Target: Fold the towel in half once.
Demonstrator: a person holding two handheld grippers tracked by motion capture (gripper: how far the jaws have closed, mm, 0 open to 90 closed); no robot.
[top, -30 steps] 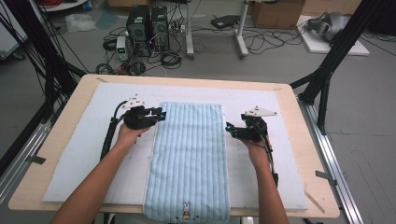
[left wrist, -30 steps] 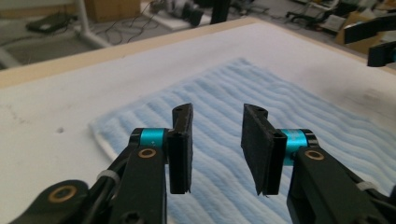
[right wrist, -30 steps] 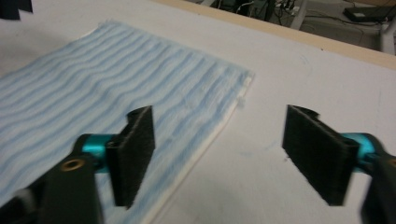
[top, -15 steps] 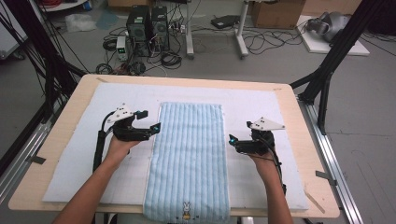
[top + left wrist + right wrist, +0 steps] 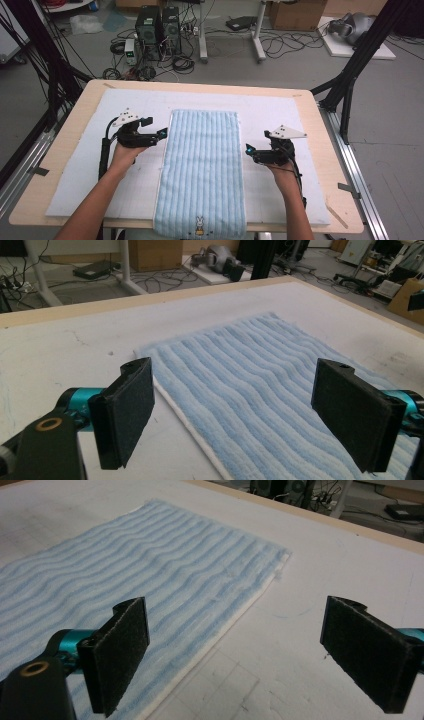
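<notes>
A light blue ribbed towel lies flat and folded lengthwise on the white mat, with a small rabbit mark at its near end. My left gripper rests just off the towel's left edge, near the far corner. In the left gripper view its jaws stand wide apart over the towel edge with nothing between them; they have just been opening. My right gripper sits just off the right edge. Its jaws have also just been opening and are open, beside the towel border.
The white mat covers most of the wooden table. Black frame posts stand at both far sides. Computer towers, cables and boxes lie on the floor beyond the table.
Both grippers have let go of the towel's far edge and pulled outward, the left to the left, the right to the right and nearer. Their jaws now stand wider.
</notes>
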